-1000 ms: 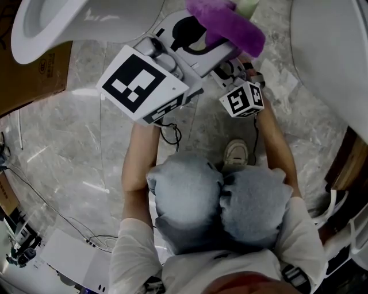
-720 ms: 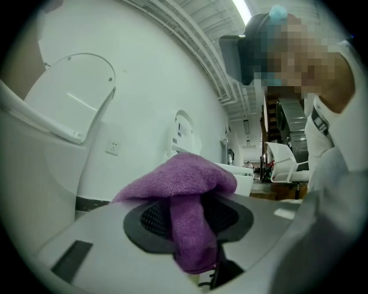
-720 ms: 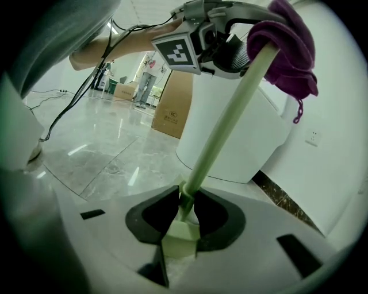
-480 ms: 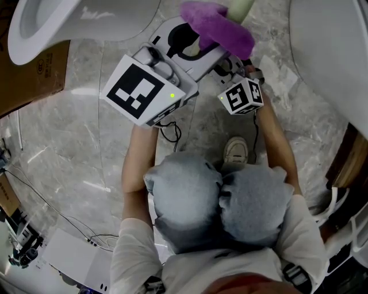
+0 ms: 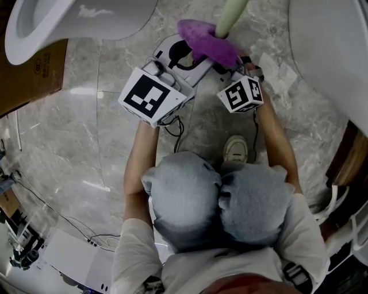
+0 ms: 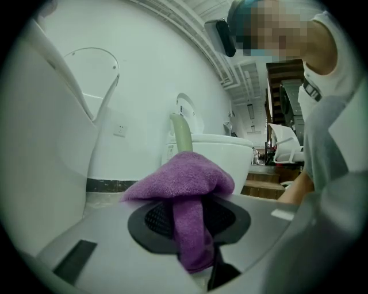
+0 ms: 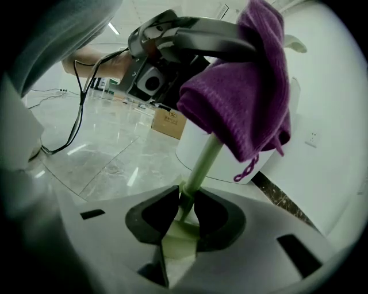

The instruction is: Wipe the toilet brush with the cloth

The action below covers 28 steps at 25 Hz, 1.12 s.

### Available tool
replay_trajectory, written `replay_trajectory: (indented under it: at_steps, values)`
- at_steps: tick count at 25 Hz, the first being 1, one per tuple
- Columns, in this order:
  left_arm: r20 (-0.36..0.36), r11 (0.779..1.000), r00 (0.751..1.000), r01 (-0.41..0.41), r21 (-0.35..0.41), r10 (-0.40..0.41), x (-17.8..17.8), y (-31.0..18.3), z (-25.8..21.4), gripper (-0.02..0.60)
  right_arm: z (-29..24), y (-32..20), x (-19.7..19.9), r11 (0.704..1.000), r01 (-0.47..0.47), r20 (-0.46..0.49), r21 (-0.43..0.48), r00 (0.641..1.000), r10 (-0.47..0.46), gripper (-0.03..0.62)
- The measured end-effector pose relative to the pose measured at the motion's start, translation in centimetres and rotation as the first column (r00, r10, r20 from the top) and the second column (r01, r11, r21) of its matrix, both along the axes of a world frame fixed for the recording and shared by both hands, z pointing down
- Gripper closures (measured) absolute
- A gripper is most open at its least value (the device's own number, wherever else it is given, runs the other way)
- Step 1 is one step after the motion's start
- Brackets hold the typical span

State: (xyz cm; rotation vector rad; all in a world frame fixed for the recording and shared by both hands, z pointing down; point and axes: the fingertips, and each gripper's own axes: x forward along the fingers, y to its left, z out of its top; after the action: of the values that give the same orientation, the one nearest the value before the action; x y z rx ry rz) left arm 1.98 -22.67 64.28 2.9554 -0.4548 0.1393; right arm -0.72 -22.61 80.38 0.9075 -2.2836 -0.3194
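Cloth [image 5: 207,41], purple, draped over the pale green shaft of the toilet brush [image 5: 229,17], at the far middle of the head view, above the marble floor [image 5: 69,126].

Your left hand-held gripper [image 6: 190,229] pinches a hanging fold of the cloth between its pads. Its jaws have just been closing, with that fold between them. The gripper points away from you and roughly level, with its marker cube [image 5: 150,95] facing up toward your head.

Your right hand-held gripper [image 7: 184,209] is clamped on the toilet brush low on its shaft. The shaft rises at a slant from the jaws and runs up into the cloth. This gripper sits just right of the left one, its own cube [image 5: 241,95] also facing up.

Your left forearm [image 5: 141,155] and right forearm [image 5: 276,143] both reach forward past your grey-clad knees, roughly parallel.

A white toilet [image 5: 69,20] stands at the far left. A shoe [image 5: 236,152] rests on the floor between your forearms.
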Motion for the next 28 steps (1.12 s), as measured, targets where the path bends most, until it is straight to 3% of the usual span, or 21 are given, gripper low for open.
replay_trajectory:
  at_steps: [15,21,28]
  values:
    - [0.145,1.0,0.989,-0.014,-0.021,0.017,-0.1,0.7,7.5,0.469,-0.1,-0.1,0.1,1.0,-0.003,0.002,0.011,1.0,0.003,0.514]
    - [0.183,1.0,0.983,-0.018,-0.016,0.021,-0.1,0.8,7.6,0.471,0.1,0.0,0.1,1.0,0.001,0.004,0.009,1.0,-0.001,0.516]
    - [0.109,1.0,0.994,-0.02,-0.017,0.021,-0.3,0.6,4.0,0.471,-0.2,0.0,0.0,1.0,0.003,0.003,0.018,1.0,-0.003,0.516]
